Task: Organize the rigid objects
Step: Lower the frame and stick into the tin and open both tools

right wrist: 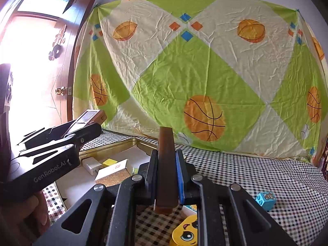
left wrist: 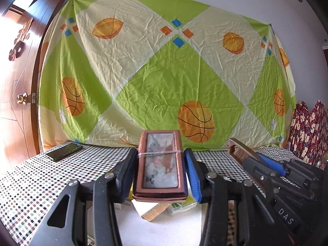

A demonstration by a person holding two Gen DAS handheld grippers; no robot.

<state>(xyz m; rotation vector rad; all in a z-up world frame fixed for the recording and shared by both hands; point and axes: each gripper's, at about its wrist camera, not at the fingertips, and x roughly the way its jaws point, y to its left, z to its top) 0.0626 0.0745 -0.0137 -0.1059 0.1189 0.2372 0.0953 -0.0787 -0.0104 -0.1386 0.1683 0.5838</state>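
Claws: two, left claw (left wrist: 161, 164) and right claw (right wrist: 166, 176)
Brown picture cases: two, one (left wrist: 160, 165) in the left claw, one (right wrist: 165, 170) edge-on in the right claw
Phones: one (left wrist: 64, 151), on the table (left wrist: 30, 184)
Gold-rimmed trays: one (right wrist: 106, 148)
White chargers: one (right wrist: 91, 165), in the tray
Yellow blocks: one (right wrist: 109, 162), in the tray
White cards: one (right wrist: 111, 169), in the tray
Blue toy bricks: one (right wrist: 265, 200)
Yellow cartoon-face toys: one (right wrist: 185, 232)

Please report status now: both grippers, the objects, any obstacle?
Left gripper shut on picture box. Right gripper shut on brown block. Gold tray below; nothing blocking.
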